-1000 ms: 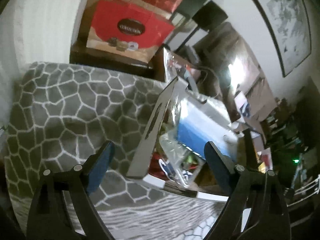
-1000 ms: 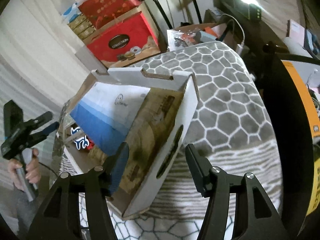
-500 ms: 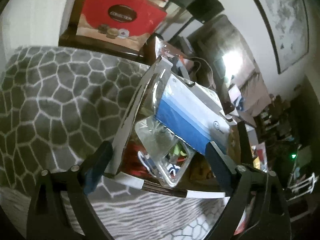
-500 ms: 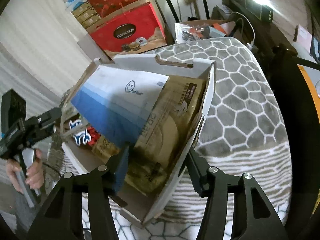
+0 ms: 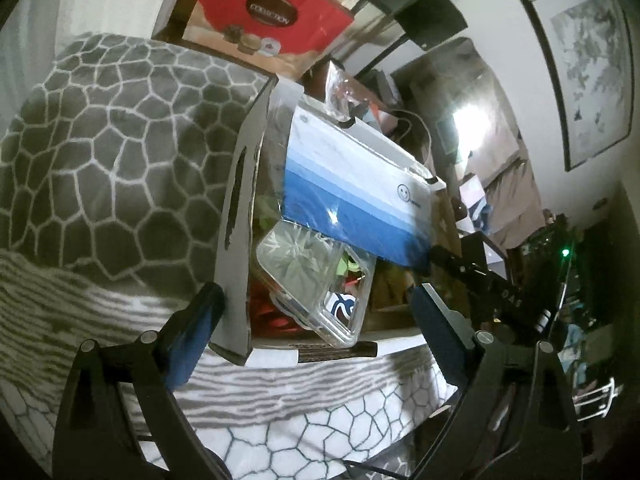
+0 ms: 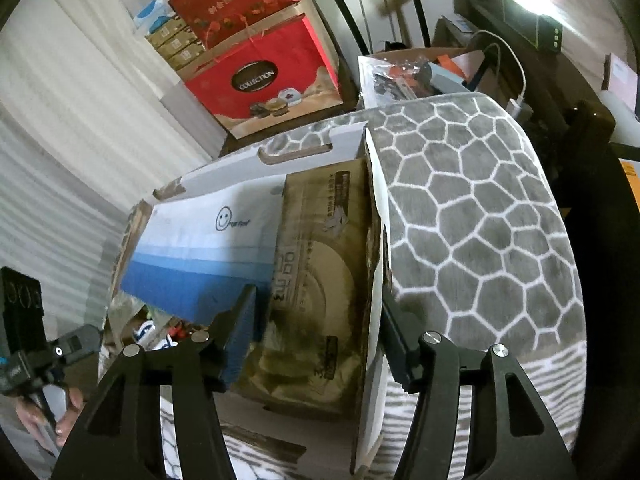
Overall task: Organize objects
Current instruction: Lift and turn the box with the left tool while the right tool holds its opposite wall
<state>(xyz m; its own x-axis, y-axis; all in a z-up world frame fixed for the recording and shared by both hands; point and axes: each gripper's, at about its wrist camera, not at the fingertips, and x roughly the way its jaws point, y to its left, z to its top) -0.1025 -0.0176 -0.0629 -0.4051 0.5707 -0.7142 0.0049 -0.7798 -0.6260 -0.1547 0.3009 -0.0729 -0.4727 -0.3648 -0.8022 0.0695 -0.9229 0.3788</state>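
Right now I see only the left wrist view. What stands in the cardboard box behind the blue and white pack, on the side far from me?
Observer: A brown package stands there, against the side wall of the cardboard box.
Operator: And where is the right gripper?
Observer: The right gripper straddles that package and the wall, one finger inside the box and one outside. I cannot tell if it presses.
Operator: What is next to the red bag?
Observer: Beside the red bag, toward the curtain, small tan cartons are stacked.
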